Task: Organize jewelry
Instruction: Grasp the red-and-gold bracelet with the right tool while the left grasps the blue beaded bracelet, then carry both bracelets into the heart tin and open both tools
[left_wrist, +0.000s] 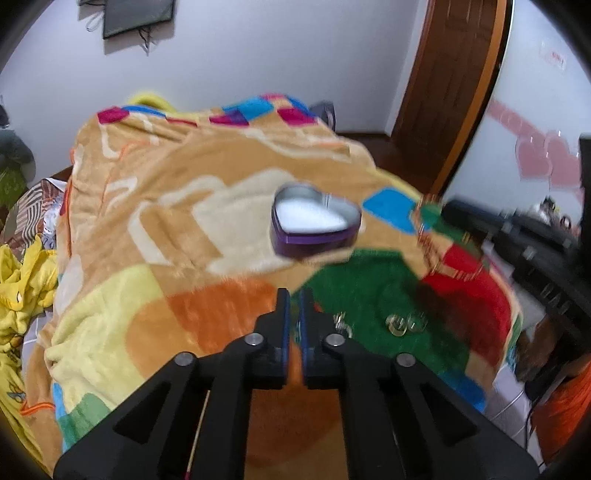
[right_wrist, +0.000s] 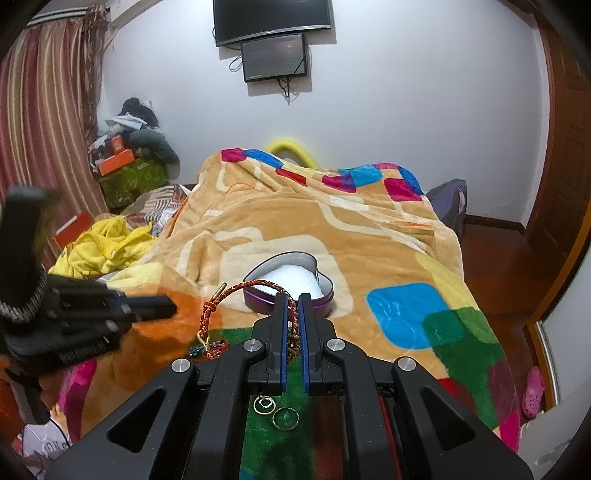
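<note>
- We are in a home bedroom: a bed under a colourful fleece blanket (right_wrist: 332, 236).
- We see striped curtains (right_wrist: 48, 122), wall-mounted screens (right_wrist: 275, 61), a wooden door (left_wrist: 454, 85).

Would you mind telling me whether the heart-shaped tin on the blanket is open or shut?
Open: the heart-shaped tin has no lid on, and its white padding shows inside.

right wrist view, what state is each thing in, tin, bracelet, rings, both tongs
purple heart-shaped tin: lid off, white padding showing, nothing in it
red braided cord bracelet: pinched between the right tongs, lifted off the blanket, not yet in the tin
two gold rings: loose on the green blanket patch
left tongs: nearly shut, holding nothing
</note>
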